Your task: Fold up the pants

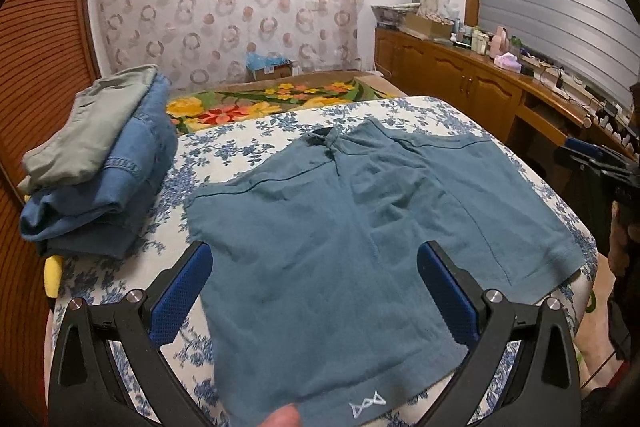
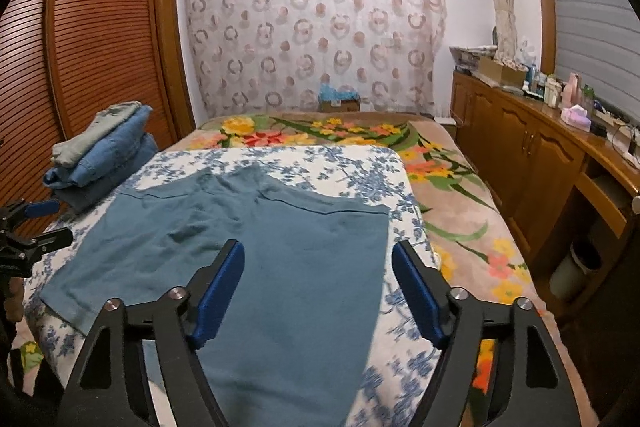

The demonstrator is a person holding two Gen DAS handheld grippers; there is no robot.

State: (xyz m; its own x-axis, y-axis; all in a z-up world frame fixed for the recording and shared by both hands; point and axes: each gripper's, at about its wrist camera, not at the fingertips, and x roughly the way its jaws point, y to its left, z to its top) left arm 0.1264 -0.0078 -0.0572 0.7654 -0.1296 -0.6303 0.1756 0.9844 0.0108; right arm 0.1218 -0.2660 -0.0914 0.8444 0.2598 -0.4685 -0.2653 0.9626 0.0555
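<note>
**Inspector:** Left gripper [image 1: 316, 259] is hovering over the near leg of the teal shorts [image 1: 360, 227], jaws standing wide, blue textured pads clear of the cloth on either side — nothing gripped. A fingertip [image 1: 282, 417] is showing at the bottom edge of that view.

**Clerk:** And the right gripper [image 2: 318, 263]?

**Inspector:** Also spread, though less than fully, and holding nothing. Its blue pads are framing the other leg of the shorts from above; whether they are touching the fabric, I cannot tell.

**Clerk:** Where are the shorts lying?

**Inspector:** Flat and unfolded on a padded board covered in white cloth with blue flowers [image 2: 360, 171], legs toward the grippers, waistband at the far side. The knit is looking soft, lightly creased at the crotch, with a small white stitched emblem on one hem.

**Clerk:** Surroundings?

**Inspector:** A stack of folded garments [image 1: 100, 167] — grey-green on top, denim beneath — is sitting on the board's left corner, apart from the shorts. Beyond, a floral blanket [image 2: 440, 187] is covering the bed; a slatted wooden wardrobe [image 2: 88, 47] is standing left, a cluttered wooden sideboard [image 2: 540, 155] right, a patterned curtain [image 2: 312, 27] behind.
</note>
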